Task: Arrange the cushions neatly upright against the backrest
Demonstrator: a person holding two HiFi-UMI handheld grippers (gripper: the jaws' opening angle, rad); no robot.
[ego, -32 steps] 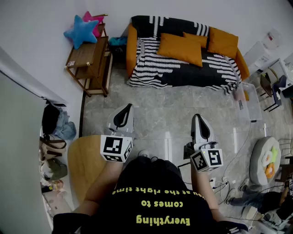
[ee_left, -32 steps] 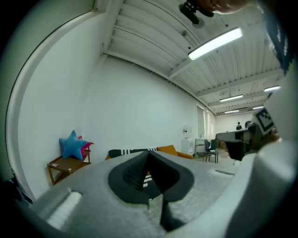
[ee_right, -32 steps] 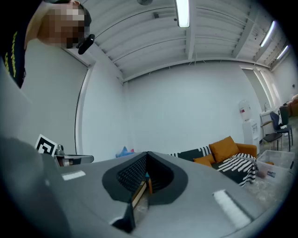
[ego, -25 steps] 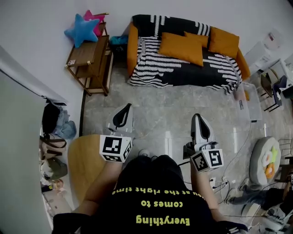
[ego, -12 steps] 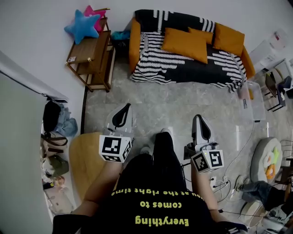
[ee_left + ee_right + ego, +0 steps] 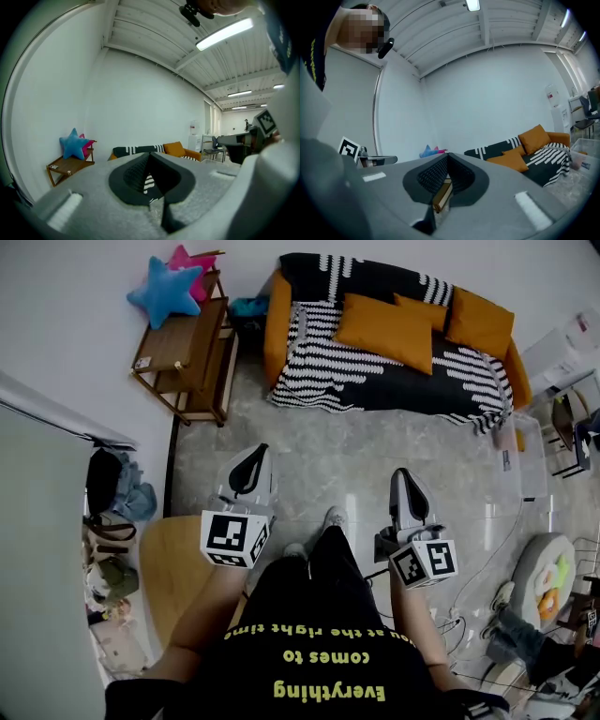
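Orange cushions [image 6: 384,329] well beyond shut jaws

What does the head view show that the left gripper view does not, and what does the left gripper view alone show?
Only the head view: the large orange cushion lying on the sofa seat, and the round wooden table beside the person.
Only the left gripper view: the ceiling strip light and the white ceiling around it.
Both: the striped sofa, the blue star cushion on the wooden shelf, and the left gripper, its jaws shut with nothing between them.
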